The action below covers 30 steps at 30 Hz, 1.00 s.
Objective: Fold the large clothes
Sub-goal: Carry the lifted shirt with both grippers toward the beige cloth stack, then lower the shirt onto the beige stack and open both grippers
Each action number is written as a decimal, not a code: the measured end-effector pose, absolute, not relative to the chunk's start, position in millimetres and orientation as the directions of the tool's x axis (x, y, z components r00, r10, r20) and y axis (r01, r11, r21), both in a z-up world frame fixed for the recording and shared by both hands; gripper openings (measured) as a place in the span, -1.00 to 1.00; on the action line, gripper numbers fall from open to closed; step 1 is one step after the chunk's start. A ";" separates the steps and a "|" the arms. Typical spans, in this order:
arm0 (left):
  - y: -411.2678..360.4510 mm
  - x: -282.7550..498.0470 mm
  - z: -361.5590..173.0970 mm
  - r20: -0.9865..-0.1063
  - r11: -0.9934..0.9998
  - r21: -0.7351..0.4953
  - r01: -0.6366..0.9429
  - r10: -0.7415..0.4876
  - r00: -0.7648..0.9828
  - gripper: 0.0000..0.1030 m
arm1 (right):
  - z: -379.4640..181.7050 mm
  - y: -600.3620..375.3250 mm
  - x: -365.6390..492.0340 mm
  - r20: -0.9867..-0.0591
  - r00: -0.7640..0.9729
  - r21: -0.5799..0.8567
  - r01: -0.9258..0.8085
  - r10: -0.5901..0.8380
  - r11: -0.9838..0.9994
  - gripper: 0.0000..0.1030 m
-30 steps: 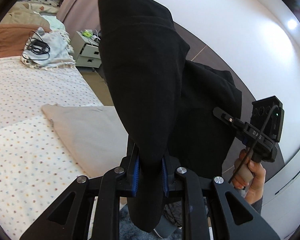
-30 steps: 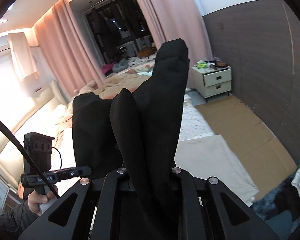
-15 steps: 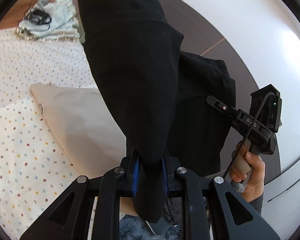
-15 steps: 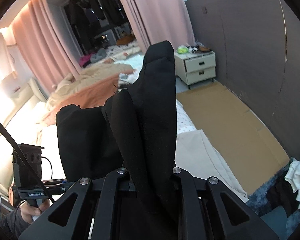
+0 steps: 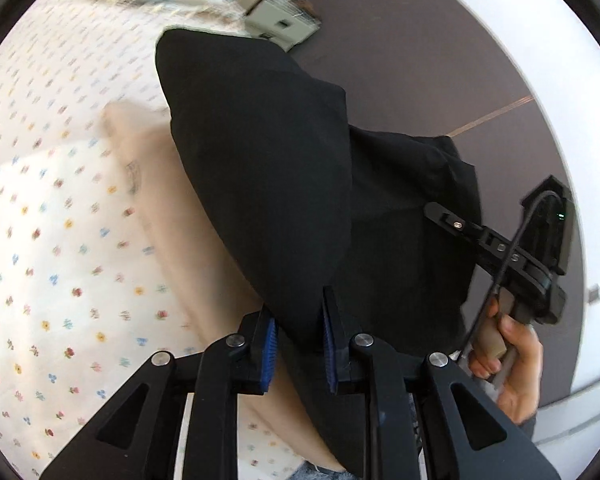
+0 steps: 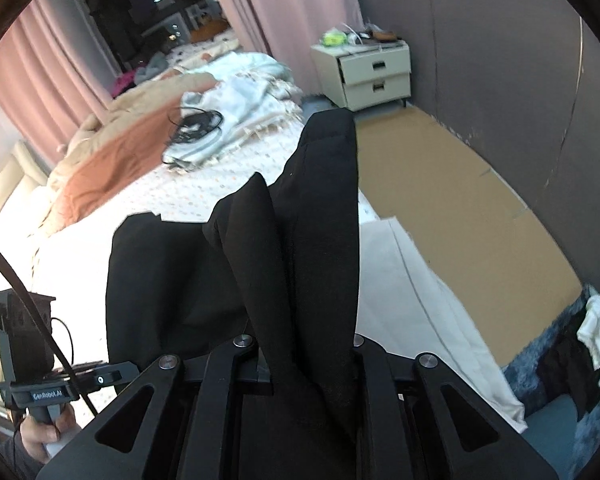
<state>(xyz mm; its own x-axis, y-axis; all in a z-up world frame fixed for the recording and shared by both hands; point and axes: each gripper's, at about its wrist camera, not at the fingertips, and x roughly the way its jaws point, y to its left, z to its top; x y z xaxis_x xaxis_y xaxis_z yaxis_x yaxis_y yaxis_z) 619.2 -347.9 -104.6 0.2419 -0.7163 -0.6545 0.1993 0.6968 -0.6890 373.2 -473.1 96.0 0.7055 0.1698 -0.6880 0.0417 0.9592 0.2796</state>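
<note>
A large black garment (image 5: 268, 184) hangs between both grippers above the bed. My left gripper (image 5: 298, 336) is shut on one edge of it; the cloth stands up between the blue pads (image 5: 269, 344). My right gripper (image 6: 306, 360) is shut on another edge of the black garment (image 6: 316, 216), whose folds hide its fingertips. The right gripper also shows in the left wrist view (image 5: 500, 248), and the left gripper in the right wrist view (image 6: 60, 388). Both hold the cloth off the bed.
A bed with a flower-dotted sheet (image 5: 60, 240) lies below, with a beige cloth (image 5: 172, 208) near its edge. A pile of bedding with a black cable (image 6: 196, 124) sits farther up. A nightstand (image 6: 372, 76), cardboard on the floor (image 6: 460, 208) and a dark wall lie to the right.
Both grippers have tilted down toward the bed with the garment still held. The bed fills more of both views and the ceiling has left them.
</note>
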 end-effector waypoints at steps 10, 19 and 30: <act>-333.0 611.7 -106.1 -0.690 0.728 -0.664 0.171 -0.685 0.232 -0.28 | 105.2 -489.7 302.5 -0.742 0.670 0.207 0.274 -0.032 0.939 0.43; -323.1 612.6 -88.2 -0.701 0.755 -0.626 0.197 -0.655 0.283 -0.28 | 85.0 -546.2 148.3 -0.676 0.736 0.356 0.367 -0.034 0.859 0.43; -347.6 638.1 -92.9 -0.720 0.777 -0.580 0.245 -0.630 0.291 -0.28 | 37.4 -593.1 114.8 -0.641 0.751 0.619 0.383 0.160 0.685 -0.32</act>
<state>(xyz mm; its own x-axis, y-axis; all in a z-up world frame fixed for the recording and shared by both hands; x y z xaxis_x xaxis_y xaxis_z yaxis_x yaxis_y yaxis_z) 638.1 -347.6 -92.9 0.2912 -0.6300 -0.7199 0.2452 0.7765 -0.5804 114.8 -593.1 37.4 0.7506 0.1597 -0.6411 0.3833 0.6851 0.6195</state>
